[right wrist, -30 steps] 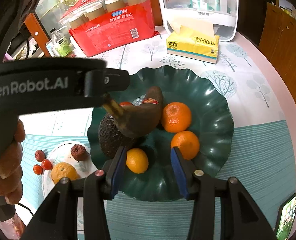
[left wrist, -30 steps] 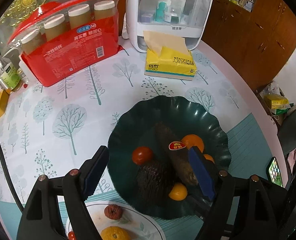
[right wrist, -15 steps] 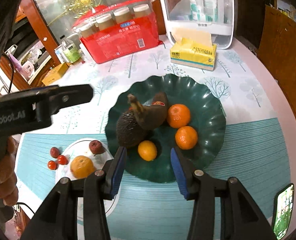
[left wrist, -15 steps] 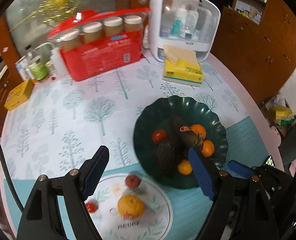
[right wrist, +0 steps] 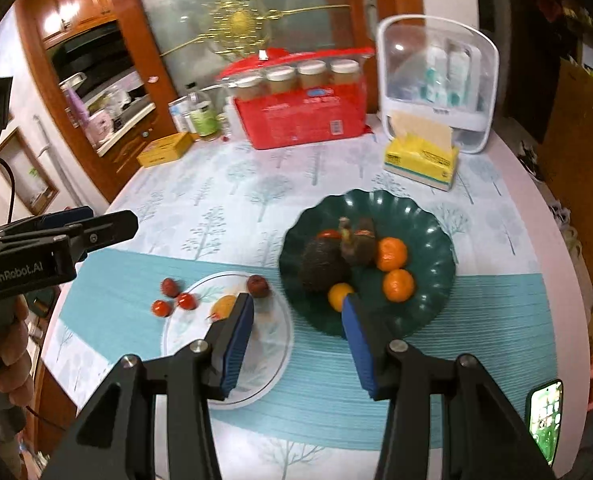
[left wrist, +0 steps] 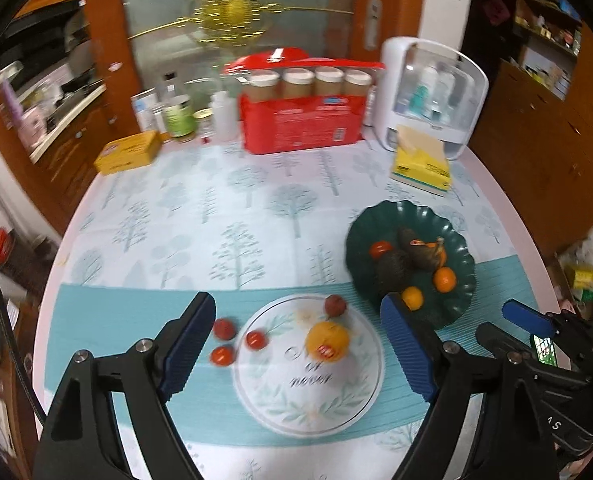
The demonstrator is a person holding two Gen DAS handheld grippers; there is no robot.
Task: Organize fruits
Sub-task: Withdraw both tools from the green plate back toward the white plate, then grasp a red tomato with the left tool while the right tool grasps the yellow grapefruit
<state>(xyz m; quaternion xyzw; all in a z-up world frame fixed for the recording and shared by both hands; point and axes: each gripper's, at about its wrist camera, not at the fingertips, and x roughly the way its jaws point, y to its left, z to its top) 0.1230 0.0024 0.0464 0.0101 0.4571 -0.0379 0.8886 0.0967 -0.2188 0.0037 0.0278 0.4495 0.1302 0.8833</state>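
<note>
Task judged part done: the green dish point(right wrist: 436, 216) holds tangerines, an avocado point(right wrist: 320, 264) and a tomato, while the white plate point(left wrist: 336, 412) and worktop point(left wrist: 216, 208) carry remaining fruit; left gripper point(left wrist: 296, 352) and right gripper point(right wrist: 296, 340) both hang apart, empty.

A dark green scalloped plate point(right wrist: 436, 216), a white plate point(left wrist: 336, 400) with pale leaf sprigs, and a white tablecloth point(left wrist: 216, 216) printed with pale blue-green trees
</note>
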